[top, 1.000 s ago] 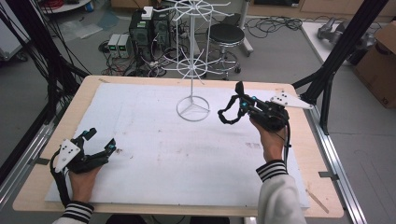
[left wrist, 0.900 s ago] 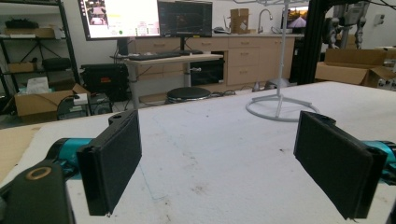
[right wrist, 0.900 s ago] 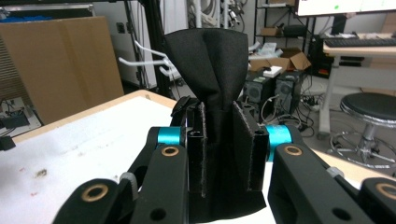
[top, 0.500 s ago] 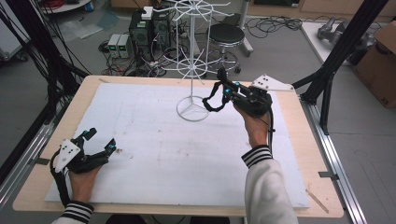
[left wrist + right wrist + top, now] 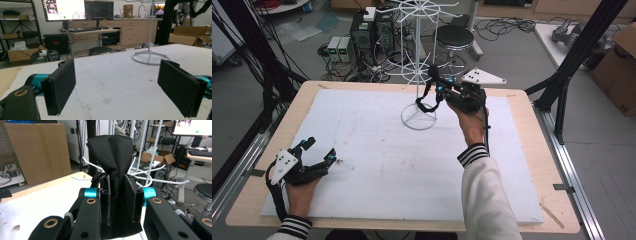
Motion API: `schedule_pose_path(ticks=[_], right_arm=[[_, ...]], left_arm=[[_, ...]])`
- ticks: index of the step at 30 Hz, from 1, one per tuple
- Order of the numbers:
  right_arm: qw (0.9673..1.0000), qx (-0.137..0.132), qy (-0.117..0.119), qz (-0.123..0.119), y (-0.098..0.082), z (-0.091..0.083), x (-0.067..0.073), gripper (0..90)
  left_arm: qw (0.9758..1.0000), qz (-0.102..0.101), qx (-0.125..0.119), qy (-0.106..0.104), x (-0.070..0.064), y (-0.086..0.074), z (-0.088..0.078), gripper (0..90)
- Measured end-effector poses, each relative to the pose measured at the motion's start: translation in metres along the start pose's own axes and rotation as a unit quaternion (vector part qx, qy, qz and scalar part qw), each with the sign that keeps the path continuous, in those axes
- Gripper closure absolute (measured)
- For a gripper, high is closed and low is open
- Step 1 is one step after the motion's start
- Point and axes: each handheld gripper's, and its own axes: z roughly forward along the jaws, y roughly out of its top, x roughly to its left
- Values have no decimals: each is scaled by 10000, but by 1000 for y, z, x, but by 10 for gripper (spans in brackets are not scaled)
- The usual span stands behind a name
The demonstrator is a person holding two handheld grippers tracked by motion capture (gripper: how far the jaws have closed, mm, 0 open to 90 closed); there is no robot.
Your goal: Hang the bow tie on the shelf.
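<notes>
A black strap [image 5: 428,95] is held up at the white wire rack [image 5: 418,60], which stands near the middle of the table's far edge. The strap is pinched by the right gripper [image 5: 443,90], raised clear of the white sheet [image 5: 377,165] that covers the wooden table [image 5: 537,150]. In the right gripper view the jaws are seen closed tight on a folded band of black fabric [image 5: 117,170], its upper end fanning out above the pads, with the rack's white arms [image 5: 150,180] just behind it. From the high view a loop of the strap hangs beside the rack's pole, above the ring base [image 5: 418,120]; whether it touches the pole cannot be told.

By the near left corner the left gripper [image 5: 319,152] is kept low over the sheet, jaws spread wide, nothing between the pads [image 5: 61,85].

So the pickup and the carry look done. What appears left is the hanging: the loop is judged not yet hooked over an arm, and the release is still to come.
</notes>
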Motion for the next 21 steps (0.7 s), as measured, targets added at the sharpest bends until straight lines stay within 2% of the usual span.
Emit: schedule_pose_path(ticks=[21], right_arm=[[9997, 109, -215, 16, 2, 32, -23, 761]], left_arm=[[10000, -10, 23, 7, 0, 0, 1, 156]])
